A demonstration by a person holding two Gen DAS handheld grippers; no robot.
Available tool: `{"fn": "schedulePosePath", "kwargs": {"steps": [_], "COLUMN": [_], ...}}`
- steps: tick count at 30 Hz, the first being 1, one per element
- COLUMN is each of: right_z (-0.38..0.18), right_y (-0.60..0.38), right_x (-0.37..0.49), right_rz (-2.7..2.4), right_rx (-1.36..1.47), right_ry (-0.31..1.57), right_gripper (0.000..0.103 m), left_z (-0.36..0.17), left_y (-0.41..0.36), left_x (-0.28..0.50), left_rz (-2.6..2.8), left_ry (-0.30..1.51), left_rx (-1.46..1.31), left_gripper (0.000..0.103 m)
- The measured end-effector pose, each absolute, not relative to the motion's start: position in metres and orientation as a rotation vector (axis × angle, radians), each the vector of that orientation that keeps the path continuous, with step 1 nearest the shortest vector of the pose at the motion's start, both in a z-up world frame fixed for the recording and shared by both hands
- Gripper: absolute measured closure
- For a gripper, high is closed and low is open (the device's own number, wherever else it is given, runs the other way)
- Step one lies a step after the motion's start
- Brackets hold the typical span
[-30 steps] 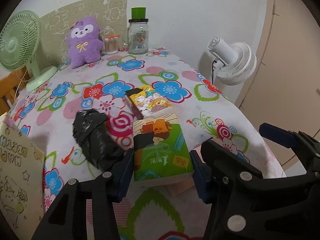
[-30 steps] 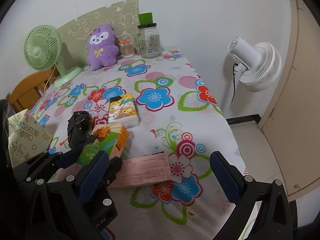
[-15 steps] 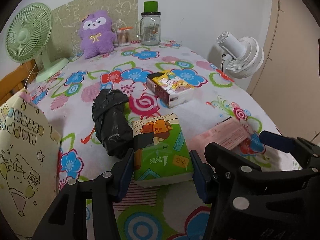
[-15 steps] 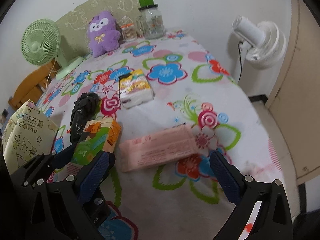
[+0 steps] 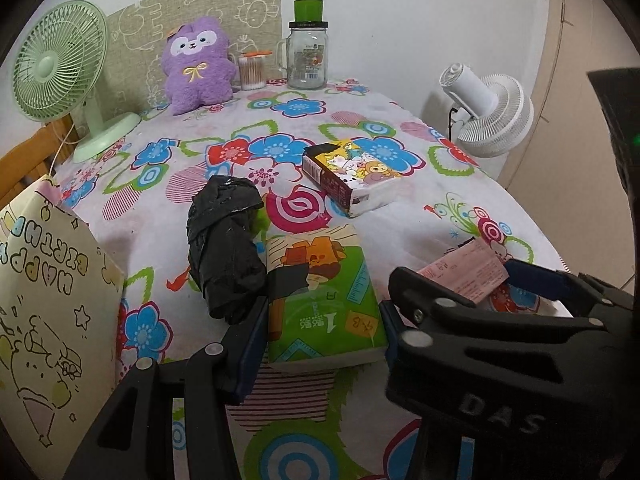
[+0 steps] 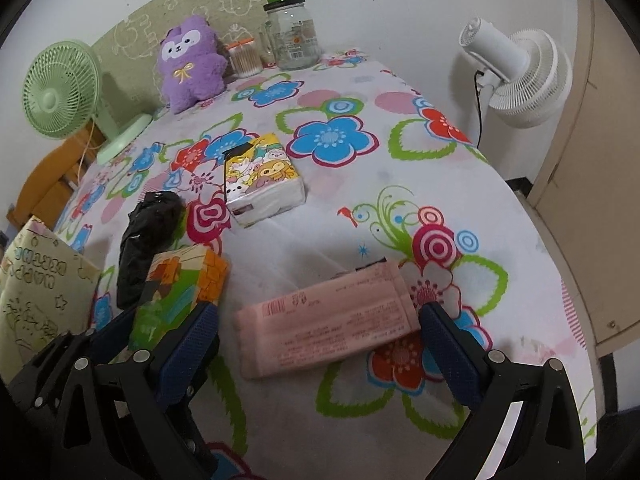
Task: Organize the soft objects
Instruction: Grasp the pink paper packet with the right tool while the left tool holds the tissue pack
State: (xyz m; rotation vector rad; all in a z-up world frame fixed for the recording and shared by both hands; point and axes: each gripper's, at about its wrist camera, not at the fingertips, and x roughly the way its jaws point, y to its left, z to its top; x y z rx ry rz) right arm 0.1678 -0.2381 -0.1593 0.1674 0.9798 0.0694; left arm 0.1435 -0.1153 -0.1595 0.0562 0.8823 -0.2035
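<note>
Both grippers have dropped toward the flowered table [image 6: 400,208] since a second ago. Right gripper [image 6: 316,344], jaws wide open, now straddles the pink tissue pack [image 6: 328,330], so that pickup looks imminent. Left gripper [image 5: 322,334] stays clamped on the green tissue pack [image 5: 320,304], near a black bundle [image 5: 224,248] of unclear contents. Pad contact underneath is hidden.
</note>
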Motion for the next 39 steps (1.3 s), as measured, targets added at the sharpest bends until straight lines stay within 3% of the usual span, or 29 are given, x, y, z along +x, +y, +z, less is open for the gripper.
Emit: {"fn": "schedulePosePath", "kwargs": {"steps": [9, 11, 20, 27, 29, 31, 32, 39], "right_z": [-0.161, -0.16, -0.155, -0.147, -0.147, -0.147, -0.146, -0.146], "right_y": [-0.229, -0.229, -0.221, -0.22, -0.222, -0.222, -0.222, -0.222], "right_x": [0.175, 0.175, 0.164, 0.156, 0.154, 0.149, 0.147, 0.135], "right_rz": [0.019, 0.015, 0.067, 0.062, 0.075, 0.067, 0.056, 0.009], "right_rx": [0.071, 0.069, 0.012, 0.014, 0.047, 0.061, 0.06, 0.087], "right_ry": [0.962, 0.953, 0.917, 0.908, 0.926, 0.931, 0.925, 0.955], "right_gripper": [0.021, 0.033, 0.06, 0.059, 0.05, 0.035, 0.033, 0.032], "left_z": [-0.159, -0.159, -0.157, -0.155, -0.154, -0.153, -0.153, -0.15], "left_y": [-0.116, -0.115, -0.115, -0.115, -0.113, -0.111, -0.11, -0.106], "left_x": [0.143, 0.143, 0.136, 0.122, 0.119, 0.116, 0.115, 0.106], "left_rz": [-0.197, -0.2, -0.21, -0.212, -0.211, -0.21, -0.21, -0.224], "left_ry": [0.881, 0.884, 0.889, 0.882, 0.882, 0.879, 0.877, 0.868], "left_rx": [0.089, 0.078, 0.071, 0.087, 0.084, 0.082, 0.083, 0.092], "left_gripper": [0.048, 0.048, 0.048, 0.048, 0.048, 0.048, 0.048, 0.048]}}
